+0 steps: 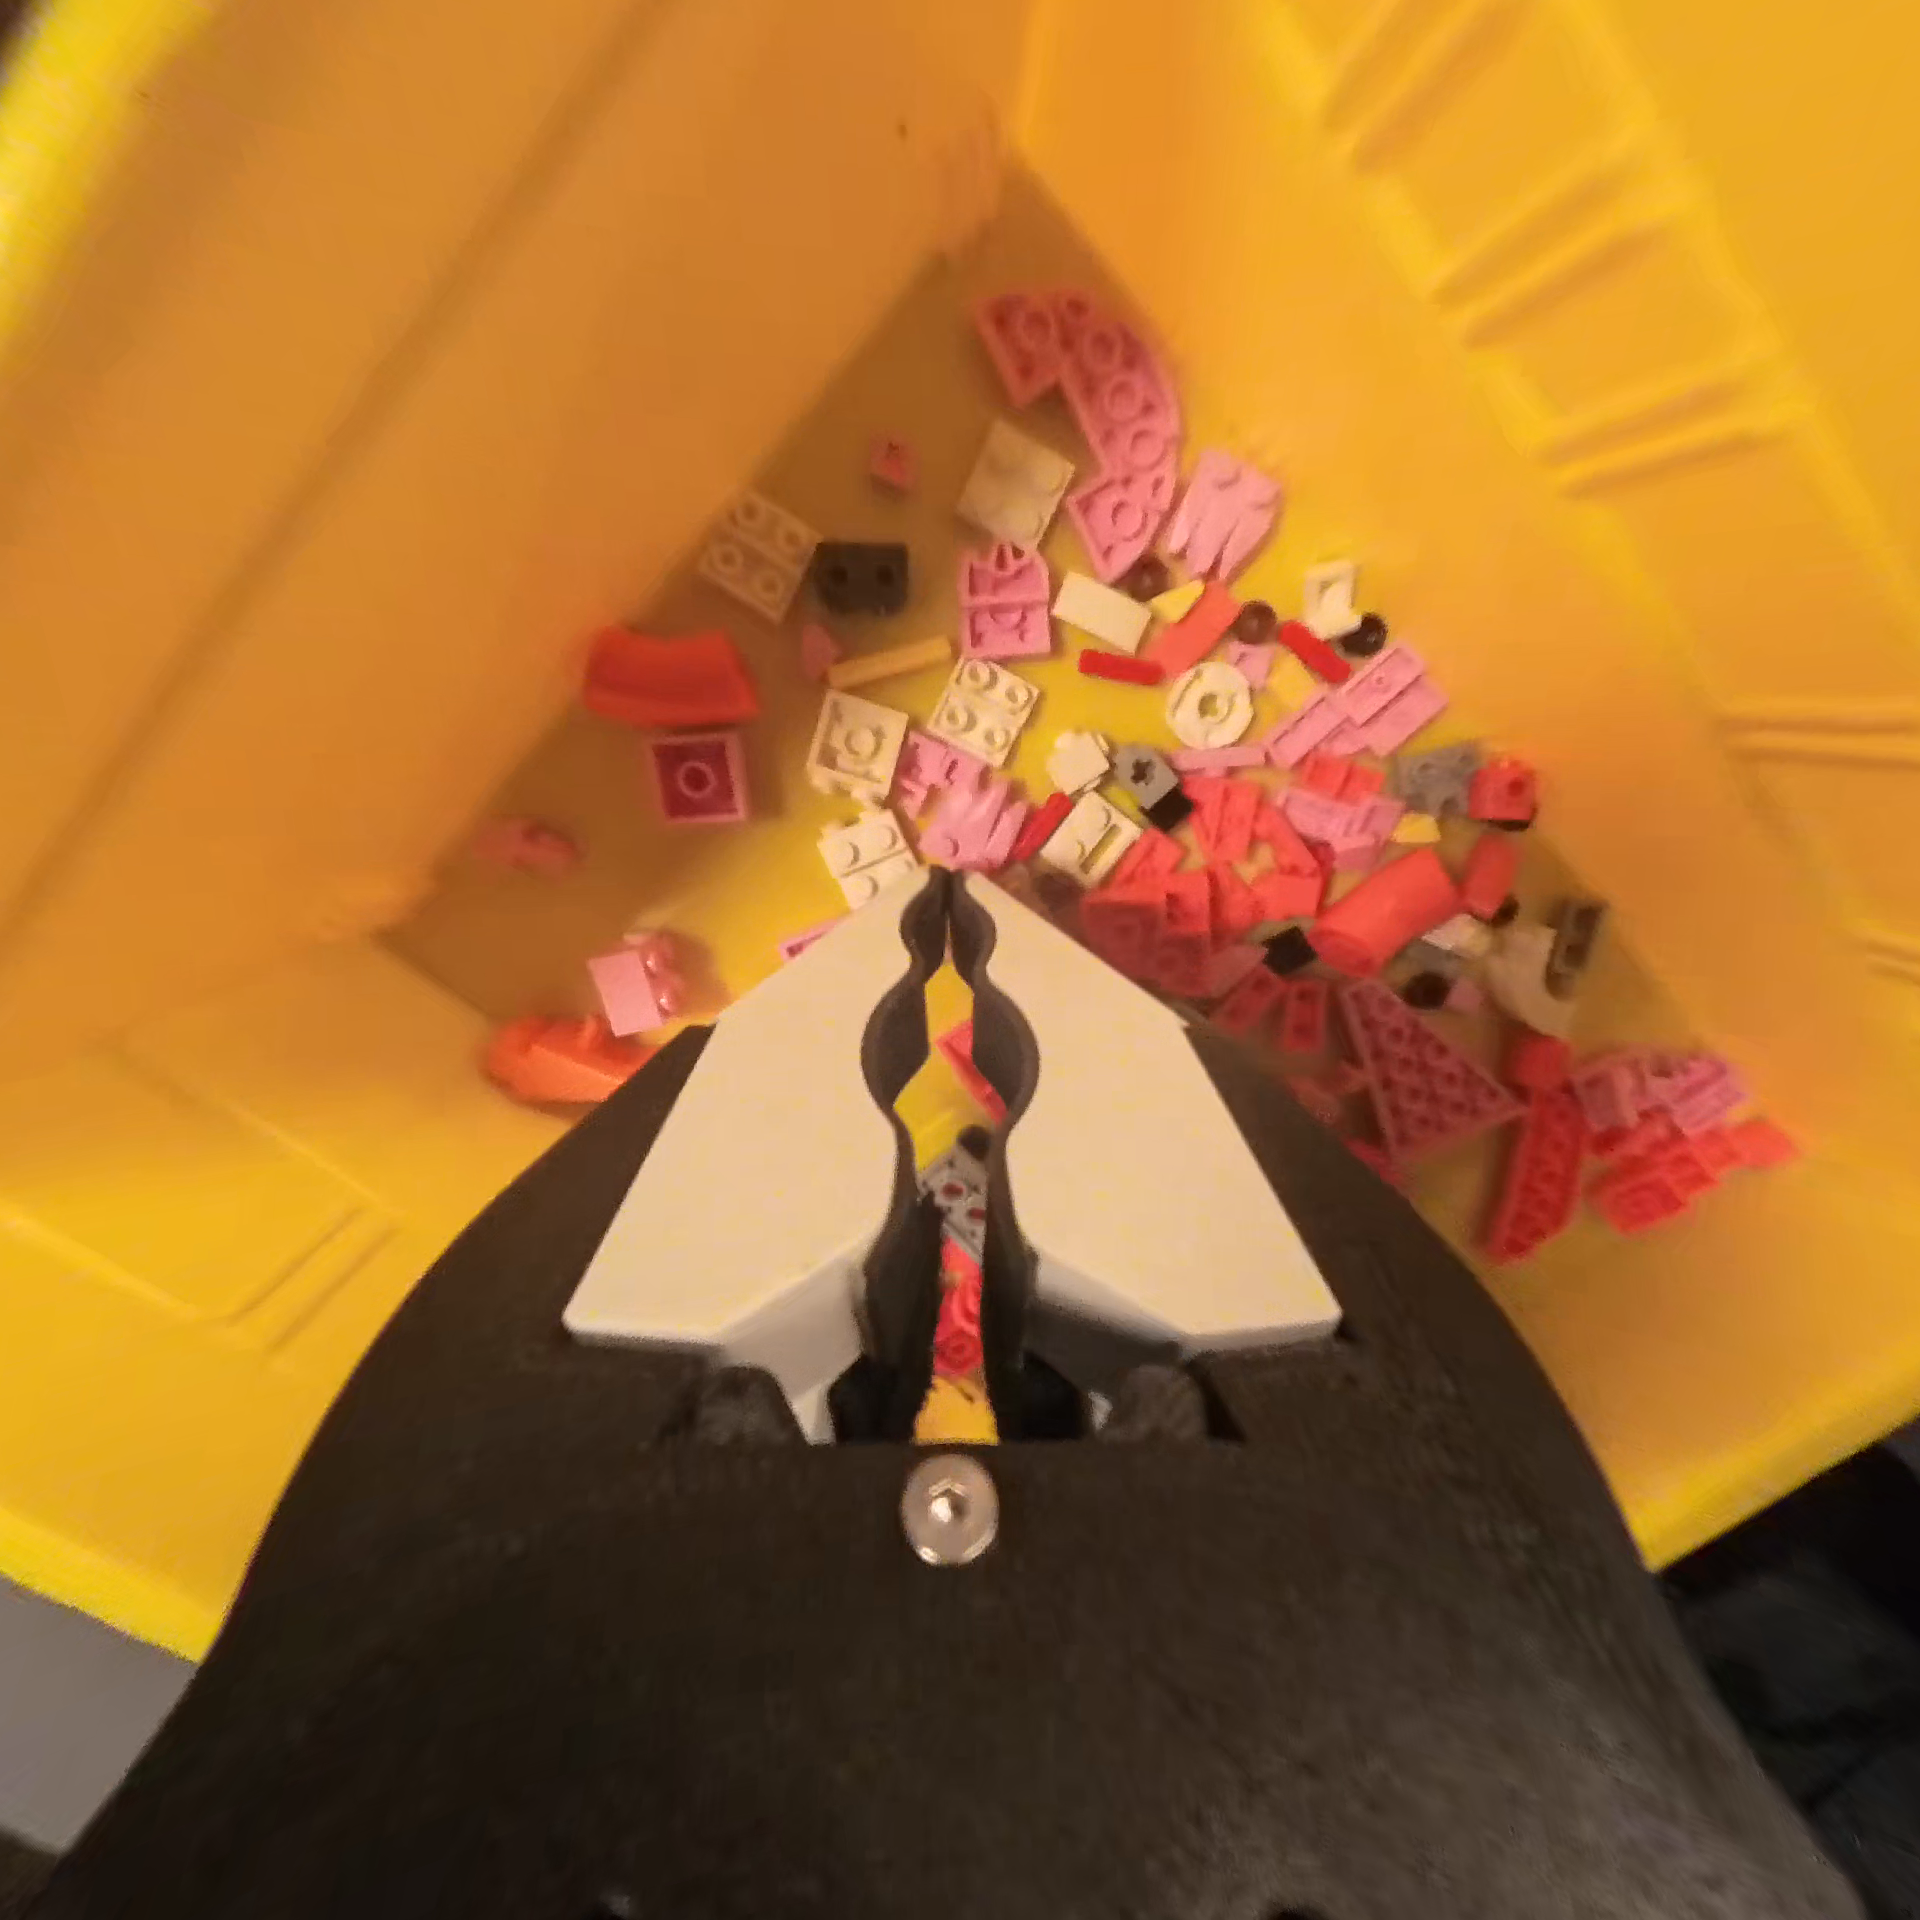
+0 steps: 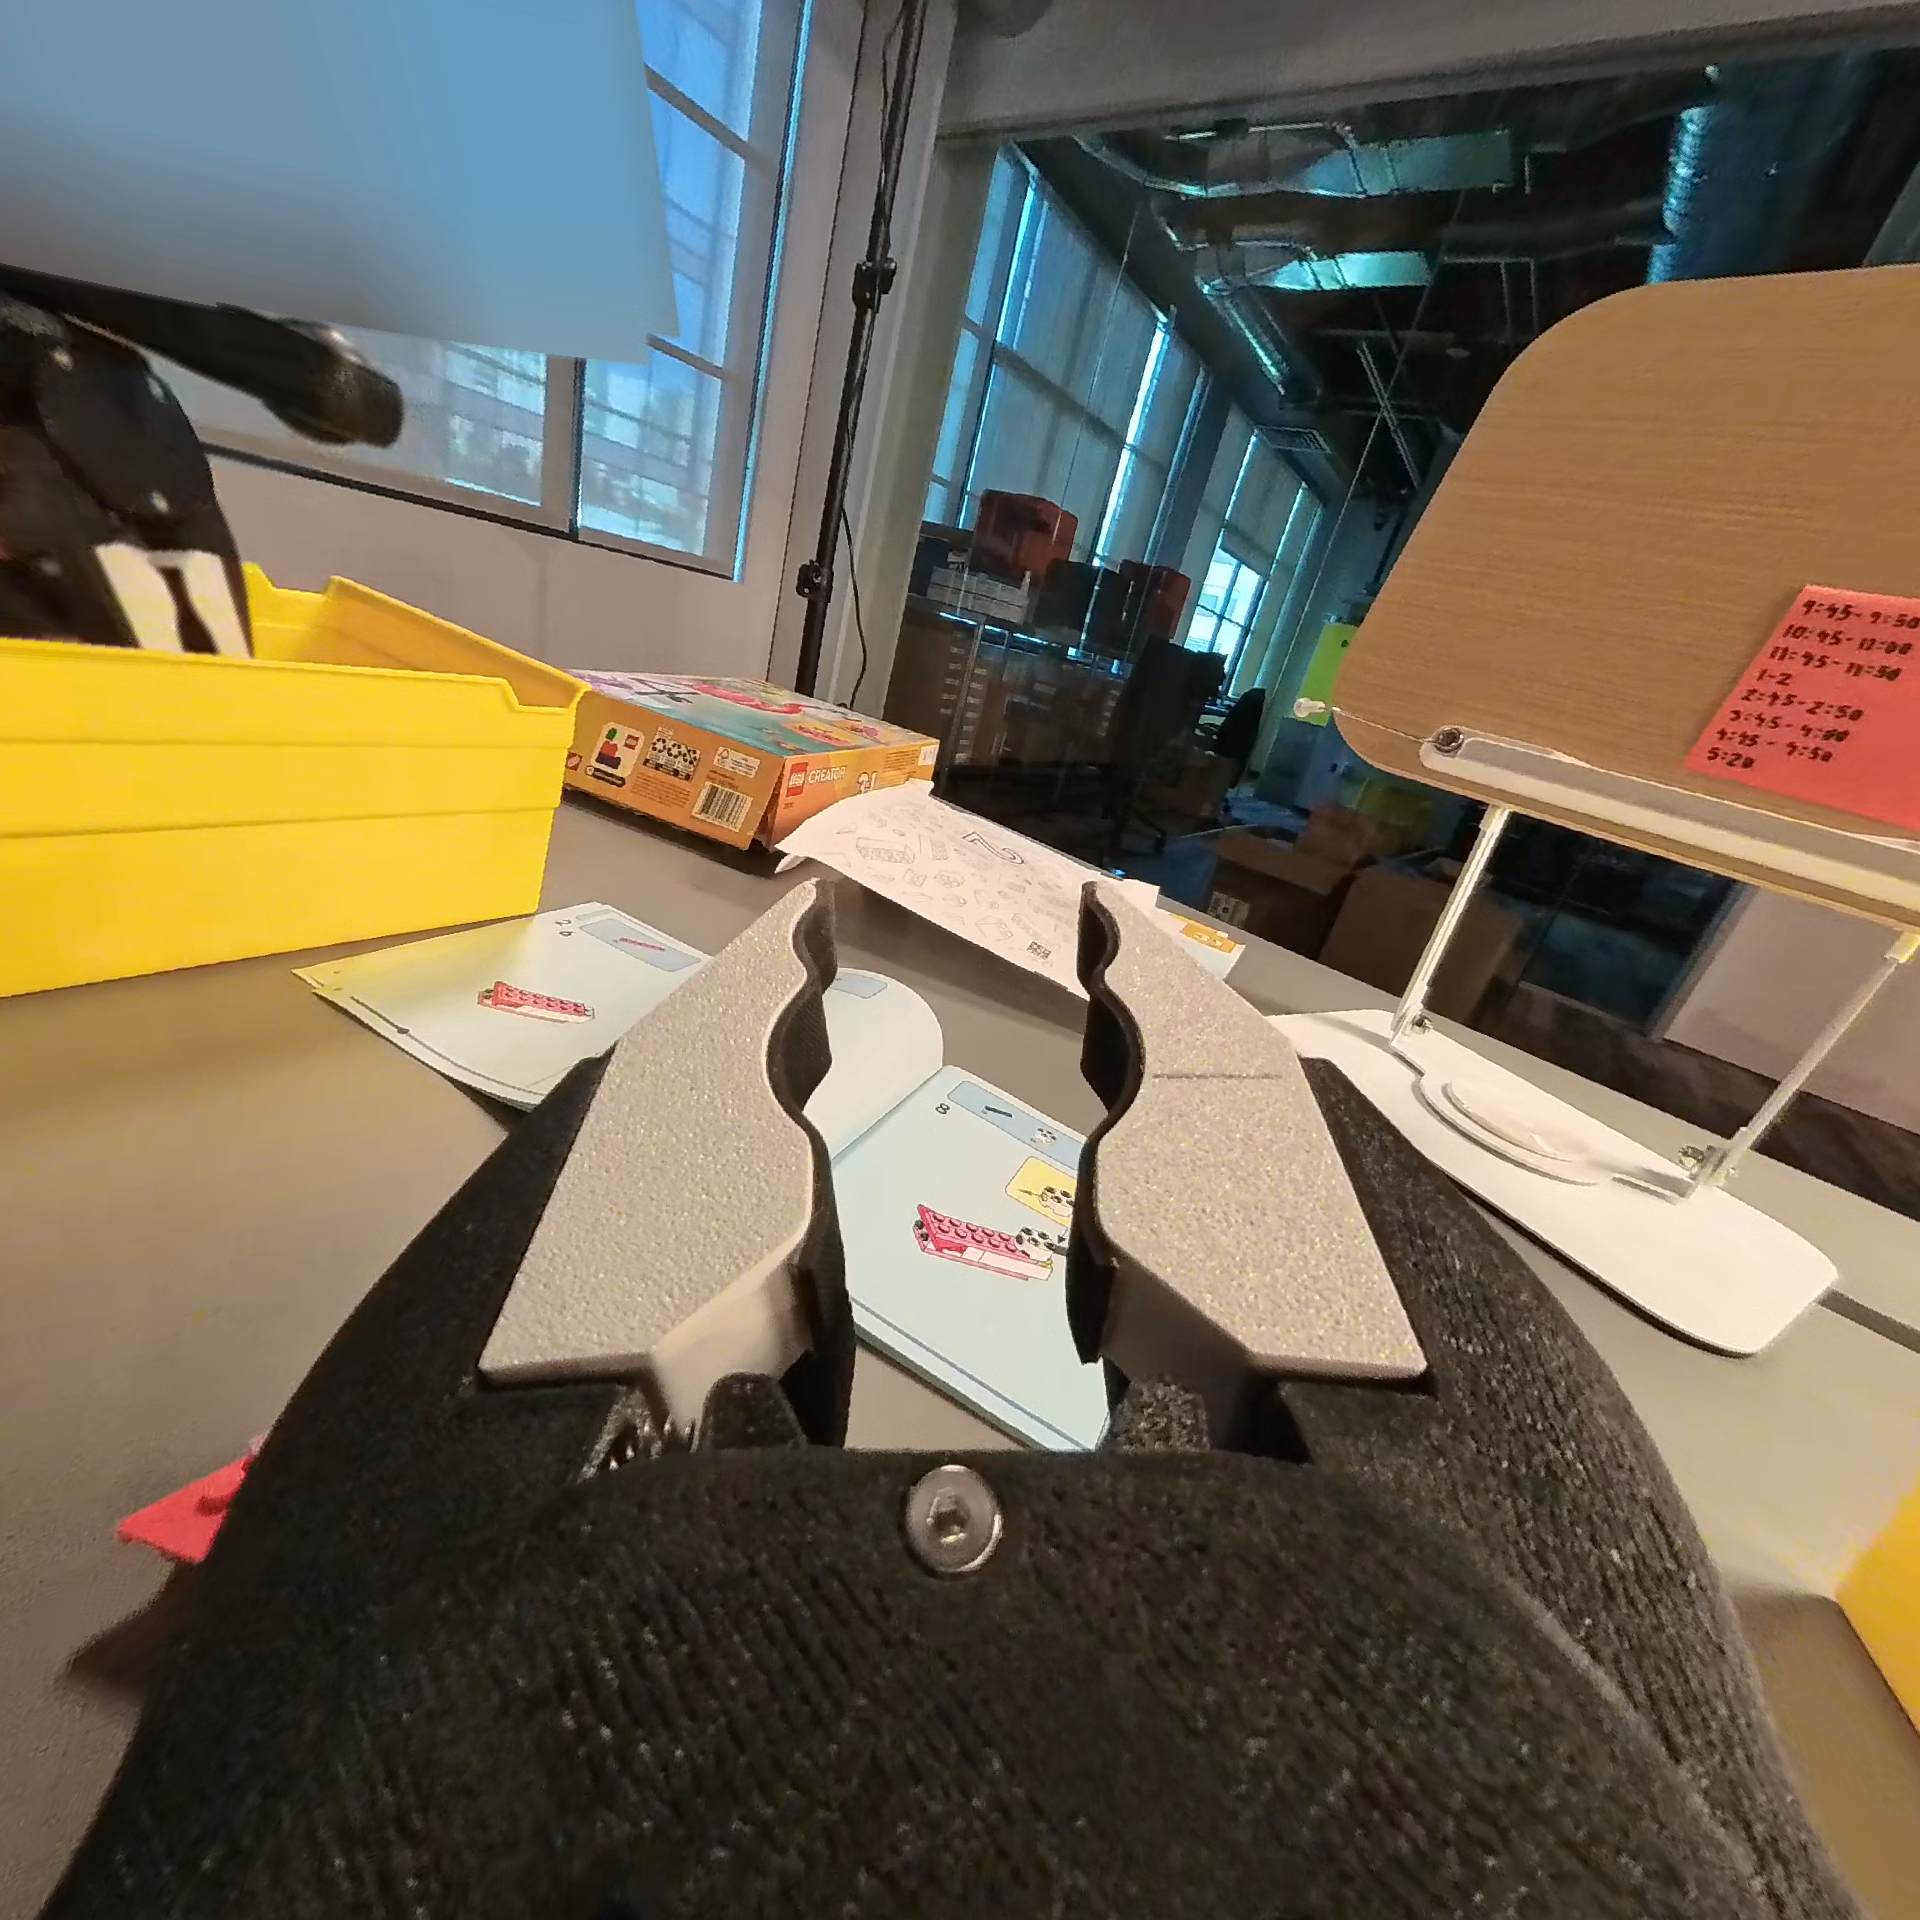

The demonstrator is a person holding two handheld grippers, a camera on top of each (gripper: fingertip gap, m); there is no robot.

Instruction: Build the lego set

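Yellow bin (image 1: 312, 520) of toy bricks (image 1: 1195, 790) under pinched-together left claw (image 1: 951, 883); right claw (image 2: 951, 914) apart over booklet (image 2: 966, 1226).

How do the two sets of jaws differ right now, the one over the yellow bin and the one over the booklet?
The left gripper has its jaws shut, tips meeting with nothing plainly between them; the right gripper has jaws wide apart and empty. The left points down into the yellow bin above loose toy bricks; the right sits over an open instruction booklet on the grey table. Both share pale fingers with wavy dark pads.
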